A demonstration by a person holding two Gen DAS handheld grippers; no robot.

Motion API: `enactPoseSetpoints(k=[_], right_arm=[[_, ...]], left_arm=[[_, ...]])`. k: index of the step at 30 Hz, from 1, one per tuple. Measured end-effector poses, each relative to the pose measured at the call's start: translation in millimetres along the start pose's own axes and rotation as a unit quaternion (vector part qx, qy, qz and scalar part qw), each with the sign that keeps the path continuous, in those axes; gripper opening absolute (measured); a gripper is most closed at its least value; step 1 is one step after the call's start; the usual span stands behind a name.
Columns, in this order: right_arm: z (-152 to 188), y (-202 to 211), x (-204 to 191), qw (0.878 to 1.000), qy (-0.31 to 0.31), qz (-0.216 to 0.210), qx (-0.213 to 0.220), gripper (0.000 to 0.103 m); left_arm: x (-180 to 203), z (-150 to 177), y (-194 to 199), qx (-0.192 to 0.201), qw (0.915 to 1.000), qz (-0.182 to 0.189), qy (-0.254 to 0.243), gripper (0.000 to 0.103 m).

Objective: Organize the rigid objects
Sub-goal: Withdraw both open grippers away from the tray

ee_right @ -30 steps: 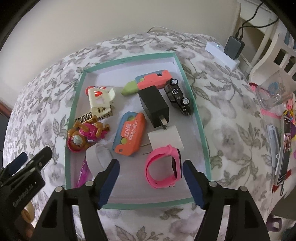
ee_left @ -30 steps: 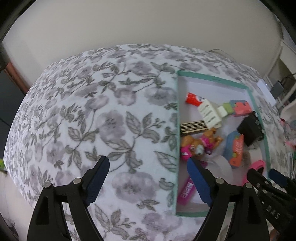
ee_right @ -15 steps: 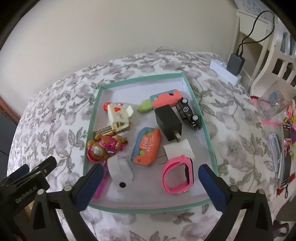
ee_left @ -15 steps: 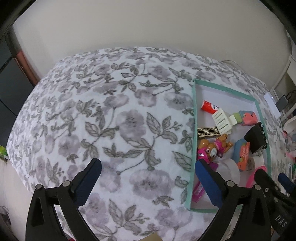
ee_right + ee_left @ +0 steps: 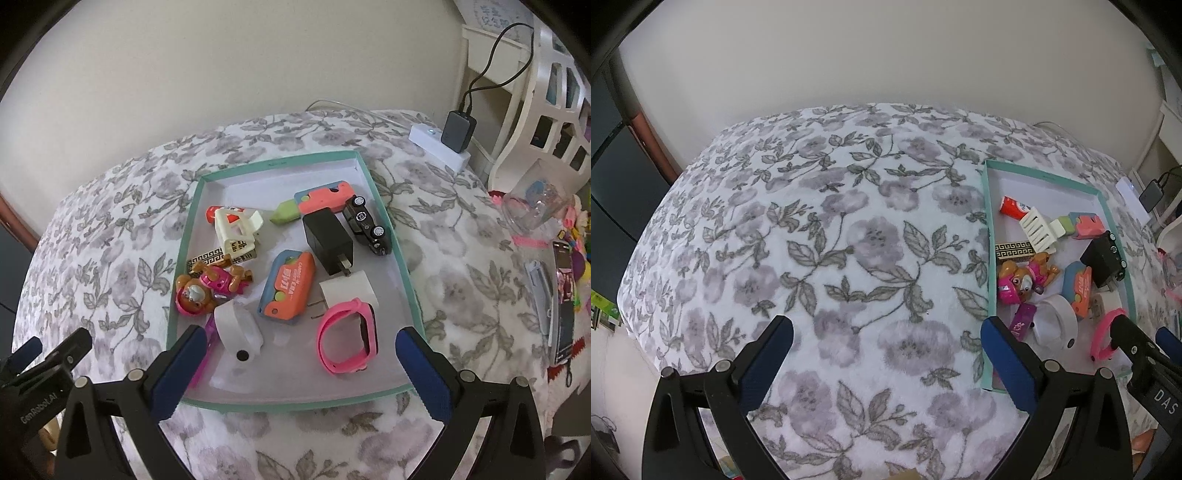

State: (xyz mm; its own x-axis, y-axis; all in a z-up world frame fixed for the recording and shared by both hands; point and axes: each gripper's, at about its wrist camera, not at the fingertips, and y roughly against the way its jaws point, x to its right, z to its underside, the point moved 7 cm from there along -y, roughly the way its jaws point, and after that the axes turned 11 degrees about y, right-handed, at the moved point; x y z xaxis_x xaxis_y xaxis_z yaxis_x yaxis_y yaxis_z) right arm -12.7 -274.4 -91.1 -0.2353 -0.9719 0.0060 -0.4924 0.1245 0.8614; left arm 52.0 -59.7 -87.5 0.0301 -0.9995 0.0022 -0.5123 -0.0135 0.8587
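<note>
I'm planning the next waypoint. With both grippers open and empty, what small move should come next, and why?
Probably lower the right gripper toward the pink watch. It lies nearest the open fingers, at the near end of the tray, apart from most other items; the left gripper hangs over bare blanket.

Bedside clutter beyond the floral blanket (image 5: 461, 266)

White power strip (image 5: 439, 147) with black adapter (image 5: 459, 132) at the blanket's far right corner.

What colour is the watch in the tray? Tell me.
Pink watch, with a dark face; clearest in the right wrist view.
</note>
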Motion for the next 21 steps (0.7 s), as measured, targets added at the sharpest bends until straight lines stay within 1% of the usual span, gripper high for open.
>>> enactPoseSetpoints(k=[5,12,21], right_arm=[[0.6,5.3,-1.2,1.0,0.004,0.002,0.006,0.103],[-2.0,10.3,-3.3,1.0,0.011,0.004,0.014,0.103],[-2.8,9.0,-6.0,1.0,0.02,0.004,0.013,0.103]], left_arm=[[-2.0,1.0,1.2,0.0,1.0,-0.006,0.003,0.101],[-3.0,-0.3,3.5,0.004,1.0,-0.004,0.006,0.101],[-4.4,-3.4,5.7,0.011,0.9998,-0.007,0.013,0.101]])
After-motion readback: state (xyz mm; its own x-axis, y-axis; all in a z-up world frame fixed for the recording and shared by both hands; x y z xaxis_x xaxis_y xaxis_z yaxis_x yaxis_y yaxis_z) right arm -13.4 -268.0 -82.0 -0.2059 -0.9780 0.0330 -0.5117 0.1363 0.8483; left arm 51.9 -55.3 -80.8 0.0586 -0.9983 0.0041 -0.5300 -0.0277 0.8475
